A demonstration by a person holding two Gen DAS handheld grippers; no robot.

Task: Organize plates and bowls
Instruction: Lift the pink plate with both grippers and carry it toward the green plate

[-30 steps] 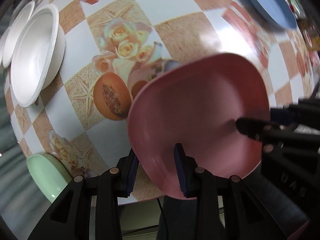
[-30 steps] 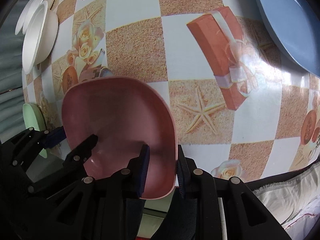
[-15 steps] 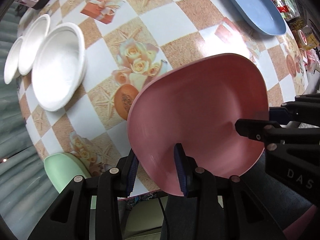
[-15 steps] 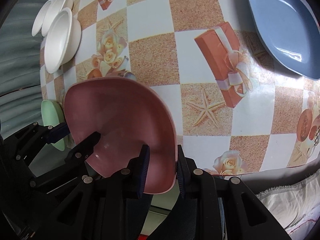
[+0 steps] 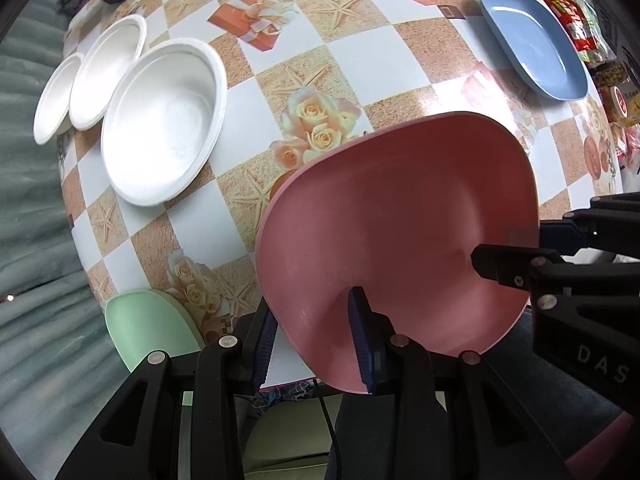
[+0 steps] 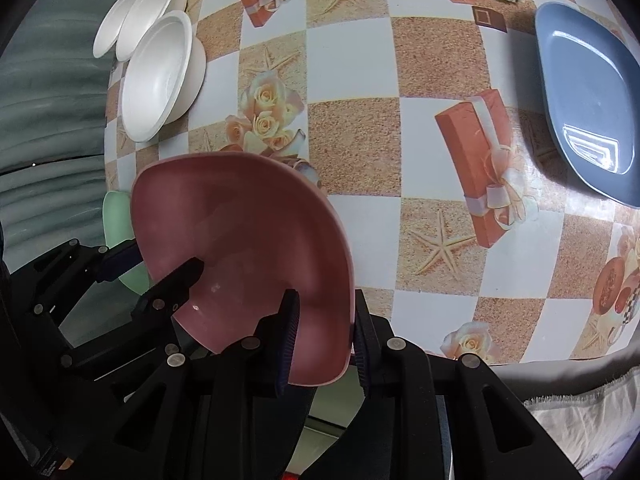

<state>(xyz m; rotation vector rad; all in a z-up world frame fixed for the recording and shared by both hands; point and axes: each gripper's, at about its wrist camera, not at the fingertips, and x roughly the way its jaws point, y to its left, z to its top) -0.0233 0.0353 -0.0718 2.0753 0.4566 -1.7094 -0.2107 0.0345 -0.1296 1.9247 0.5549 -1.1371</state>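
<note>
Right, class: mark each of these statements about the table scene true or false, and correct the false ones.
1. Both claws grip the pink plate. True: the left claw and the right claw each pinch its rim.
2. The blue plate is stacked on the pink plate. False: it lies alone on the table.
3. Three white bowls sit side by side. True.
4. The green plate is held in a claw. False: it rests at the table's edge.

The letters "DAS" stand in grey on the right hand-held gripper (image 5: 506,248); other print is illegible.
</note>
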